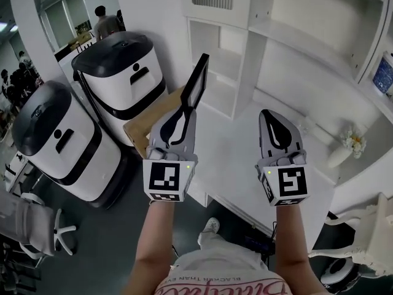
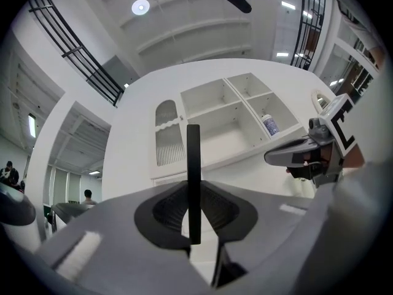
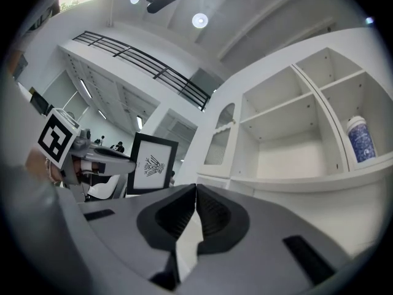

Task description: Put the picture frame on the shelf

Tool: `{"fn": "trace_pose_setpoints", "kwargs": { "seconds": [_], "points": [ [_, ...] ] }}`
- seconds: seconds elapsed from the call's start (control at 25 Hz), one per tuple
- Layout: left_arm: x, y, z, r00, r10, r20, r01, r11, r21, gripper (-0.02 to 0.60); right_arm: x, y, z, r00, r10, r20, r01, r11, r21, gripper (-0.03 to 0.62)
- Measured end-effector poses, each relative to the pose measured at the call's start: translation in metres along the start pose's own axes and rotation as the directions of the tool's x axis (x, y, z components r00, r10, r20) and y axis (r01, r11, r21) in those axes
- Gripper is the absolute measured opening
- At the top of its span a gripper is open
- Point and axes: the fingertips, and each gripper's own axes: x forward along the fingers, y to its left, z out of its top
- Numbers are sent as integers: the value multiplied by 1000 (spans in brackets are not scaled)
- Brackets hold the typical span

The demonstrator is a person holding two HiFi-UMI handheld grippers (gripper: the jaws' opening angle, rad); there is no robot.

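Left gripper view: left claw is clamped on the picture frame by its thin edge, upright in mid-air, short of the shelf. Right claw is closed, empty. The bite looks shallow, so the frame may pivot or clip a divider.

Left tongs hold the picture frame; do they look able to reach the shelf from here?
Probably yes: the left tongs clamp the picture frame, and nothing stands between it and the open shelf ahead.

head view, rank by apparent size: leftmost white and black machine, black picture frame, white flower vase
1. white and black rounded machine, clearly largest
2. black picture frame and white flower vase look alike; frame is nearer, edge-on, so unranked
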Motion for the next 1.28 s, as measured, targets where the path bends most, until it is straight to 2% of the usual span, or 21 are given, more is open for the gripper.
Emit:
{"fn": "trace_pose_setpoints", "kwargs": {
  "seconds": [0.36,0.6,0.96,1.28],
  "points": [
    [94,23,-35,999,-43,-17,43,999,-34,66,74,-43,-43,998,-43,-36,44,999,28,8],
    [141,25,-55,997,-66,-28,63,995,-81,66,102,-66,-71,996,-57,-66,60,997,45,8],
    [164,28,-79,995,-95,-36,88,982,-168,66,113,-74,-88,993,-77,-93,82,995,55,8],
    [179,46,-94,992,-124,-7,117,950,-289,66,126,-60,-97,988,-96,-124,101,994,40,8]
  ]
}}
